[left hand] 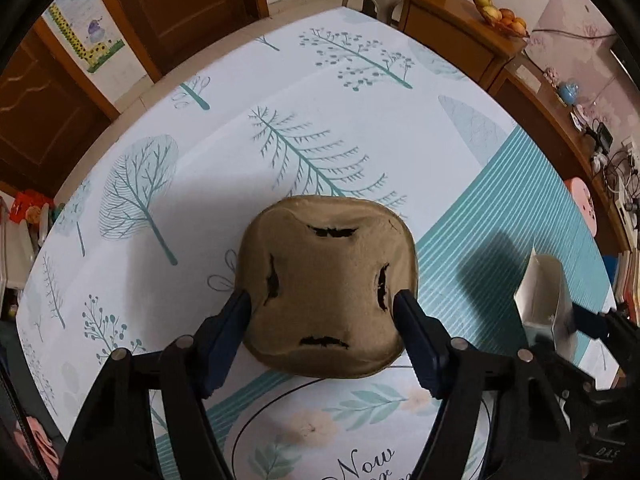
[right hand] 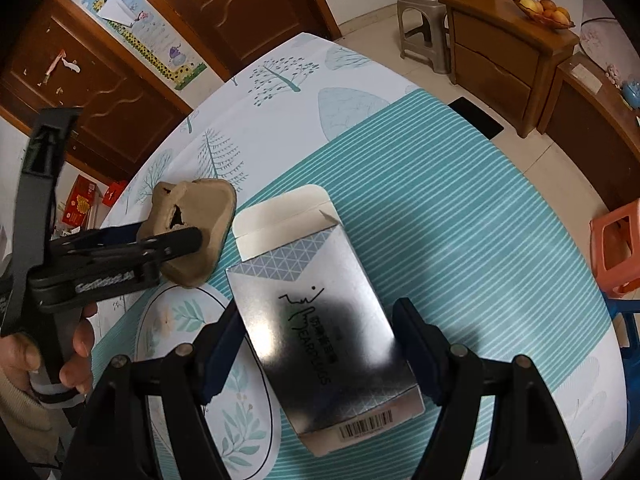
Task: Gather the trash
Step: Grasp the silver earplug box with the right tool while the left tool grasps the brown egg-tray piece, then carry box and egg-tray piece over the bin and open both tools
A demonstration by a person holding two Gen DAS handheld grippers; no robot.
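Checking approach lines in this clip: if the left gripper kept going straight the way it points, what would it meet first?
The brown pulp tray, which already sits between the left gripper fingers; past it, the tablecloth. Whether the pads already touch the tray is unclear.

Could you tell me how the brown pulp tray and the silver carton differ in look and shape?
The pulp tray is matte brown, rounded and torn by four slits; the silver carton is glossy, printed and flat-sided. The tray is moulded in one piece; the carton has an open end flap. Each sits between a gripper's fingers.
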